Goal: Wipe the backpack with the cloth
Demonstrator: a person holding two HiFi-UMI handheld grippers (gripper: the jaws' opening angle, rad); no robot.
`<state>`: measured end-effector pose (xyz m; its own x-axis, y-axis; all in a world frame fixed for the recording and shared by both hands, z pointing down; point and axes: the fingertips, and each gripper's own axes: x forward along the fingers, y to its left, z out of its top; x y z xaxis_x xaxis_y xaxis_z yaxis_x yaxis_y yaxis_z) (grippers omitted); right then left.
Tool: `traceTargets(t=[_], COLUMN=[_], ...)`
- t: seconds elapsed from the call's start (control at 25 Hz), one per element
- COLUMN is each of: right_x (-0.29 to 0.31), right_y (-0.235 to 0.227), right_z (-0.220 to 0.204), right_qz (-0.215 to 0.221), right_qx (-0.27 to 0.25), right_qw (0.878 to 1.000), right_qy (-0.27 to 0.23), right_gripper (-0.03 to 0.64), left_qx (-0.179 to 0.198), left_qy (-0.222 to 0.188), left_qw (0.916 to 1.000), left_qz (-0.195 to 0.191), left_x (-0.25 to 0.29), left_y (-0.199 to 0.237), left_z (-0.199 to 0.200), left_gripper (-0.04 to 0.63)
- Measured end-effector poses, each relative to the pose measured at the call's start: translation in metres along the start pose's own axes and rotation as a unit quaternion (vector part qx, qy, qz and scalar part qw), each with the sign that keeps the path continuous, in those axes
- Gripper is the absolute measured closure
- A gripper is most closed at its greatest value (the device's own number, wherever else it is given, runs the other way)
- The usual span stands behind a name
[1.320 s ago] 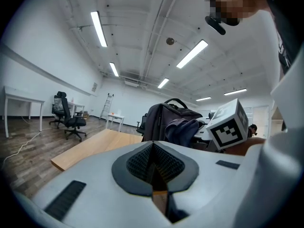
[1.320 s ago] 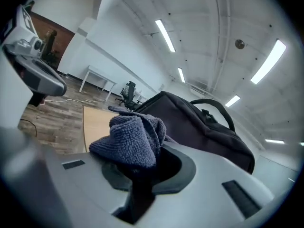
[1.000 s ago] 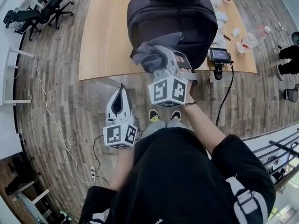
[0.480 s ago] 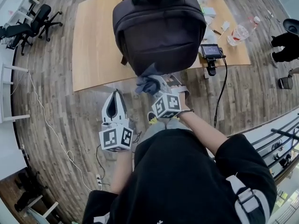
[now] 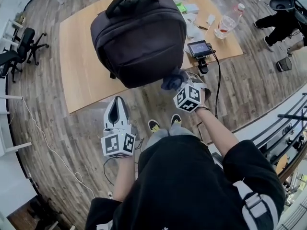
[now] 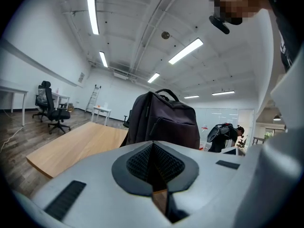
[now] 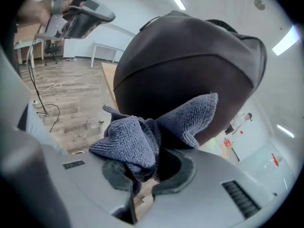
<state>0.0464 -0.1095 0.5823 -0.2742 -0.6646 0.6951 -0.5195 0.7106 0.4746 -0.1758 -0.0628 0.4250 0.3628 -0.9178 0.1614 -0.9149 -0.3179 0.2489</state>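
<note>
In the head view, the backpack stood upright on the table, directly ahead of both tools. The right hand-held gripper reached forward on an outstretched arm, tilted downward, with the cloth bunched at its tip against the pack's lower near corner. The left hand-held gripper hung closer to the body, short of the table edge. The left gripper view showed its jaws pressed together on nothing, aimed about level at the pack. The right gripper view showed the jaws clamped on the cloth, the pack's dark front just beyond; contact was unclear. This looked like a wiping pass reaching the bottom; the next stroke would need the cloth raised and pressed flat onto the front panel.
</note>
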Motion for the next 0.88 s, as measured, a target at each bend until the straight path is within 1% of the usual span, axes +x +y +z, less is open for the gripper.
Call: traceTargets(t=[0.12, 0.2, 0.32, 0.36, 0.4, 0.48, 0.56, 0.64, 0.68, 0.76, 0.8, 0.84, 0.88], right_x=[-0.037, -0.072, -0.124, -0.134, -0.138, -0.131, -0.118, -0.105, -0.094, -0.059, -0.040, -0.026, -0.019], right_y=[-0.043, -0.081, -0.148, -0.166, -0.178, -0.175, -0.148, -0.109, -0.085, -0.033, -0.010, 0.008, 0.019], right_z=[0.014, 0.039, 0.091, 0.105, 0.116, 0.122, 0.109, 0.087, 0.075, 0.049, 0.034, 0.017, 0.000], right_qz=[-0.043, -0.089, -0.167, -0.181, -0.186, -0.174, -0.157, -0.134, -0.109, -0.030, 0.009, 0.038, 0.052], right_qx=[0.010, 0.012, 0.022, 0.029, 0.034, 0.037, 0.053, 0.082, 0.095, 0.119, 0.134, 0.148, 0.160], right_qw=[0.999, 0.995, 0.977, 0.972, 0.970, 0.973, 0.977, 0.979, 0.982, 0.989, 0.989, 0.988, 0.986], right_qy=[-0.016, -0.052, -0.127, -0.144, -0.152, -0.146, -0.138, -0.133, -0.122, -0.080, -0.057, -0.036, -0.019], right_gripper=[0.561, 0.561, 0.561, 0.561, 0.561, 0.561, 0.561, 0.561, 0.561, 0.561, 0.561, 0.561, 0.561], left_qx=[0.005, 0.006, 0.005, 0.004, 0.003, 0.001, 0.002, 0.011, 0.017, 0.023, 0.022, 0.020, 0.019], left_qy=[-0.001, 0.000, -0.005, -0.008, -0.011, -0.016, -0.019, -0.020, -0.019, -0.016, -0.016, -0.016, -0.014], left_qw=[0.9998, 0.9995, 0.9988, 0.9987, 0.9986, 0.9985, 0.9982, 0.9979, 0.9977, 0.9974, 0.9973, 0.9971, 0.9969], left_qz=[-0.020, -0.032, -0.048, -0.051, -0.052, -0.053, -0.057, -0.061, -0.063, -0.066, -0.069, -0.072, -0.076], left_x=[0.011, 0.018, 0.029, 0.031, 0.032, 0.031, 0.029, 0.029, 0.029, 0.035, 0.041, 0.045, 0.049], left_y=[-0.008, -0.013, -0.020, -0.022, -0.023, -0.023, -0.023, -0.023, -0.023, -0.024, -0.027, -0.033, -0.041], left_z=[0.000, -0.001, 0.002, 0.004, 0.007, 0.012, 0.016, 0.019, 0.021, 0.022, 0.023, 0.022, 0.019], left_gripper=[0.580, 0.580, 0.580, 0.580, 0.580, 0.580, 0.580, 0.580, 0.580, 0.580, 0.580, 0.580, 0.580])
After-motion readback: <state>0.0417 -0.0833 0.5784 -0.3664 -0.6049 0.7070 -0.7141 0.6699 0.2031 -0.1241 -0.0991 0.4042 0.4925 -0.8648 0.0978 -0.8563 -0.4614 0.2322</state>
